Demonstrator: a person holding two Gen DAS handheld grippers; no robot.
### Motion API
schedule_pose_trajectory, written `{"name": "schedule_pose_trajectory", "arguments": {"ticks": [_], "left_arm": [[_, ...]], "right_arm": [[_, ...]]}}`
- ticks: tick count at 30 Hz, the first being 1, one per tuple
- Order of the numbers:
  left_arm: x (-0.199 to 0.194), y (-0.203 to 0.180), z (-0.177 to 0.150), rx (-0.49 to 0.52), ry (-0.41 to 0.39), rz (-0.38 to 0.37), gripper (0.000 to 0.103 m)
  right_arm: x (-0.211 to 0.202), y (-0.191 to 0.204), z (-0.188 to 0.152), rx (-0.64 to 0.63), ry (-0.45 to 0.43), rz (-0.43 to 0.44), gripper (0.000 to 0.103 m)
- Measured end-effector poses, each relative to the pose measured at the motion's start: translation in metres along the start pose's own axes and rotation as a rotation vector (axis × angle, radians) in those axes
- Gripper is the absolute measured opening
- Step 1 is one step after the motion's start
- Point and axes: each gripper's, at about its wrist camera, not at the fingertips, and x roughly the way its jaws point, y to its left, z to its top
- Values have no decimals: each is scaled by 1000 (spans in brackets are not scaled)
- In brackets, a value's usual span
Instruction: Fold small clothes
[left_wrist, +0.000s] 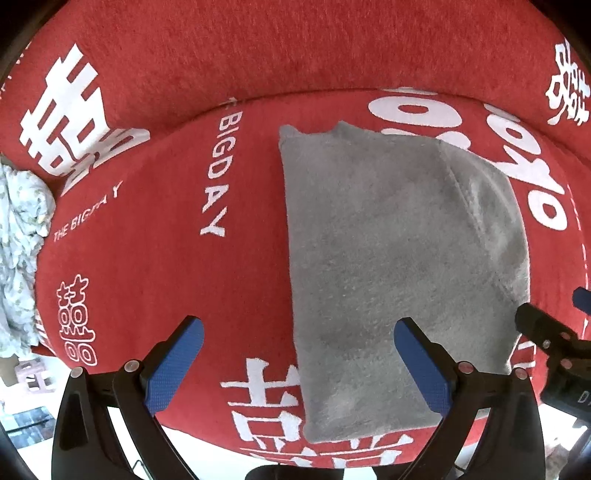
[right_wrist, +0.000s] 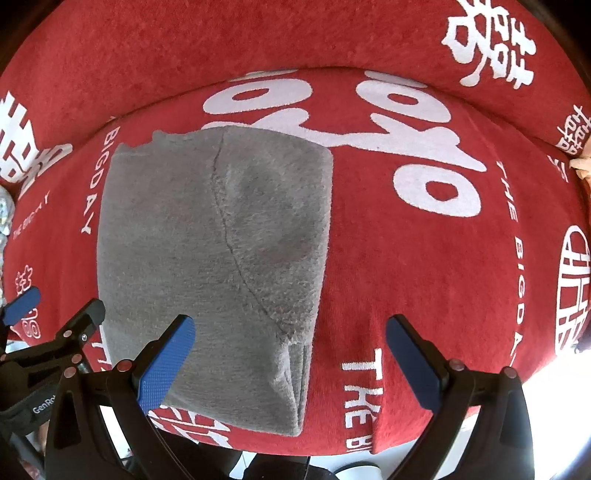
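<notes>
Grey garment (left_wrist: 399, 266) lies folded flat on red cushion (left_wrist: 155, 229). Left gripper (left_wrist: 298, 363) and right gripper (right_wrist: 290, 360) hover above, fingers spread, empty. Fold looks near complete; next likely final halving or set-aside.

The red cover (left_wrist: 155, 258) carries white print: "BIGDAY" runs lengthwise beyond the left gripper's left finger, with "THE BIG…" farther left. In the right wrist view "THE BIGDA…" runs past the right finger, "THE B…" between the fingers. The left gripper (right_wrist: 48, 398) body reads "GenRo…".
</notes>
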Motion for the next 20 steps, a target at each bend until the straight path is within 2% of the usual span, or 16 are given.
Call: {"name": "schedule_pose_trajectory", "arguments": {"ticks": [20], "left_arm": [[1,-11,9,-32,4,-15,103]], "right_arm": [[10,-9,12,-25,26,16,103]]}}
